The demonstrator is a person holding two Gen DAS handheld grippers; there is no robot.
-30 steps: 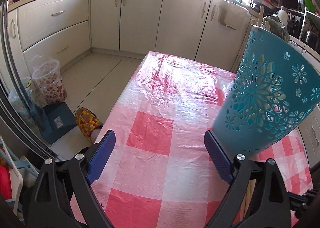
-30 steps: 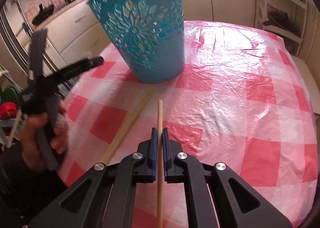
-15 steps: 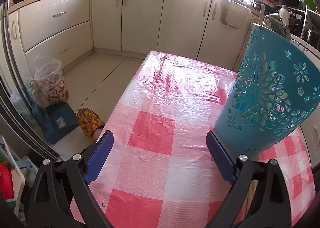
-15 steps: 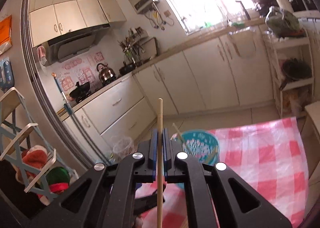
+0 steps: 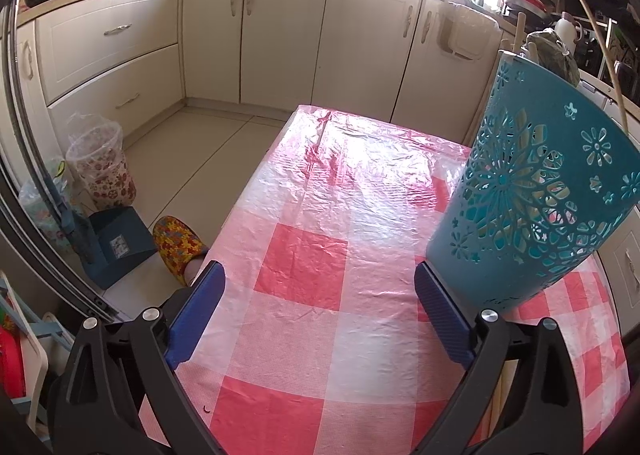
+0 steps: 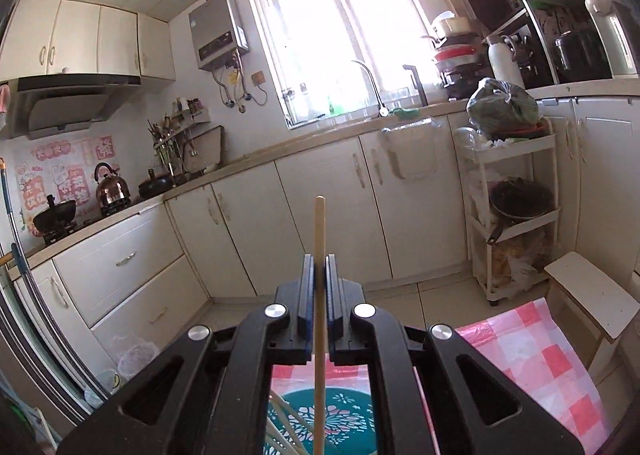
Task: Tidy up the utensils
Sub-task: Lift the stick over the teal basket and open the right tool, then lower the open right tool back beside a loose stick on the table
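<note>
A teal perforated basket (image 5: 532,191) stands on the pink checked table (image 5: 320,255), just right of my left gripper's right finger. My left gripper (image 5: 320,315) is open and empty, low over the table. My right gripper (image 6: 319,275) is shut on a wooden chopstick (image 6: 320,231) held upright above the basket, whose inside (image 6: 344,423) shows below between the fingers with several chopsticks in it. More chopstick tips (image 5: 520,31) stick out above the basket's rim. Loose chopsticks (image 5: 500,395) lie on the table behind my left gripper's right finger.
Cream kitchen cabinets (image 5: 280,35) run along the far wall. A patterned bin (image 5: 100,163), a blue dustpan (image 5: 116,243) and a slippered foot (image 5: 180,247) are on the floor left of the table. A white shelf trolley (image 6: 516,211) stands right.
My right gripper has lifted the chopstick off the table and swung it upright over the basket. My left gripper has barely moved.
</note>
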